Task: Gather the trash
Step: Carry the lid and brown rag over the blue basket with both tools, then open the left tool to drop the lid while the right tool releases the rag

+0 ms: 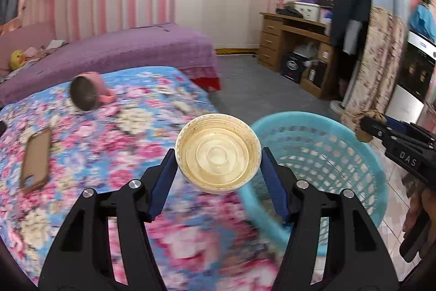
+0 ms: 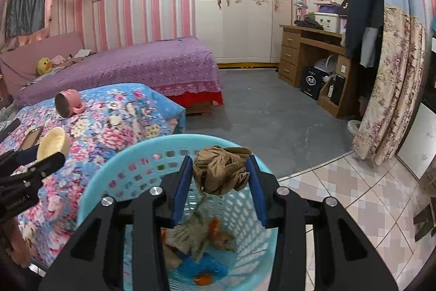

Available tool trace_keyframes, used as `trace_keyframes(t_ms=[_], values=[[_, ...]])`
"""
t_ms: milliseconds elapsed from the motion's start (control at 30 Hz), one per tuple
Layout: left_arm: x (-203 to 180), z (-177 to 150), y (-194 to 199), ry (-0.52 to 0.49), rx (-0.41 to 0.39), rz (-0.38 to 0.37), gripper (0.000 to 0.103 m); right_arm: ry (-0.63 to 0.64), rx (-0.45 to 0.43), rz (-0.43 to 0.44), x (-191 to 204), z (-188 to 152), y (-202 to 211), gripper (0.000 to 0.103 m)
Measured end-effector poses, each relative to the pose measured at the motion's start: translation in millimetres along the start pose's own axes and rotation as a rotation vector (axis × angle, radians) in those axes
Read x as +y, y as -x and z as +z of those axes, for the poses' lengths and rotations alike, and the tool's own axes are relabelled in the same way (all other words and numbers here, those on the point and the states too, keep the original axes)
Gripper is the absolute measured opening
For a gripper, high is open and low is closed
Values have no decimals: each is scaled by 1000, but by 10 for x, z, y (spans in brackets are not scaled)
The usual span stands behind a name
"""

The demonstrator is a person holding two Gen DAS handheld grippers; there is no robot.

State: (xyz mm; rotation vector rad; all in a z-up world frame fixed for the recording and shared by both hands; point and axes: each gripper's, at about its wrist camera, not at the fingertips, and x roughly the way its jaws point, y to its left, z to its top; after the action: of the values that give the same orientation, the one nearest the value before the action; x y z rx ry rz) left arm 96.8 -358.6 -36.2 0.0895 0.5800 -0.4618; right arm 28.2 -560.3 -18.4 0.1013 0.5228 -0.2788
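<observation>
Left gripper, right gripper: black angular linkage frames showing triangular cutouts, silver round screw heads at pivots, blue pads lining fingers; white "DAS" lettering appearing on right body.

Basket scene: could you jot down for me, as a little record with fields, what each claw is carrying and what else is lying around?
left gripper: jaws shut on a cream lid, over the quilt's edge beside the basket
right gripper: jaws shut on a brown paper wad, over the basket
basket: light blue, holed walls, trash already inside
quilt: floral; a pink mug lies tipped on it, a phone nearby
</observation>
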Motion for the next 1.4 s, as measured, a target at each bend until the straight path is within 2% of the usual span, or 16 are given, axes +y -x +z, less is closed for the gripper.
trace_keyframes(t_ms=[167, 300, 333, 367, 433, 800, 867, 900, 933, 1000, 1067, 1133, 1267, 1400], values=[[-334, 23, -164, -22, 11, -46, 61, -46, 2, -21, -229, -42, -18, 41], [-496, 45, -244, -53, 14, -50, 61, -83, 0, -31, -345, -53, -32, 41], [-509, 60, -263, -57, 17, -41, 65, -88, -3, -32, -356, -53, -29, 41], [-507, 74, -270, -58, 17, -30, 69, -89, -4, -32, -361, -50, -29, 41], [-451, 92, -239, -47, 10, -22, 90, -91, -5, -33, -361, -48, -32, 41], [39, 133, -15, -11, -33, 92, 97, -83, 2, -9, -200, -31, -102, 43], [158, 128, 51, 4, -33, 105, 97, -79, 10, -13, -123, -11, -140, 47], [215, 121, 80, 12, -30, 106, 97, -72, 16, -16, -65, -3, -162, 56], [255, 113, 104, 16, -29, 108, 97, -68, 15, -16, -23, -1, -171, 71], [342, 92, 171, 22, -31, 120, 97, -63, 11, -25, 47, 8, -170, 82], [424, 63, 253, 26, -36, 135, 97, -57, 12, -7, 125, 22, -158, 83], [546, 27, 349, 36, -39, 152, 97, -54, 12, -18, 184, 37, -136, 98], [797, -33, 567, 60, -48, 190, 97, -33, -7, -19, 403, 94, 7, 98], [1098, -80, 899, 85, -76, 228, 97, -23, -56, 14, 740, 208, 267, 98]])
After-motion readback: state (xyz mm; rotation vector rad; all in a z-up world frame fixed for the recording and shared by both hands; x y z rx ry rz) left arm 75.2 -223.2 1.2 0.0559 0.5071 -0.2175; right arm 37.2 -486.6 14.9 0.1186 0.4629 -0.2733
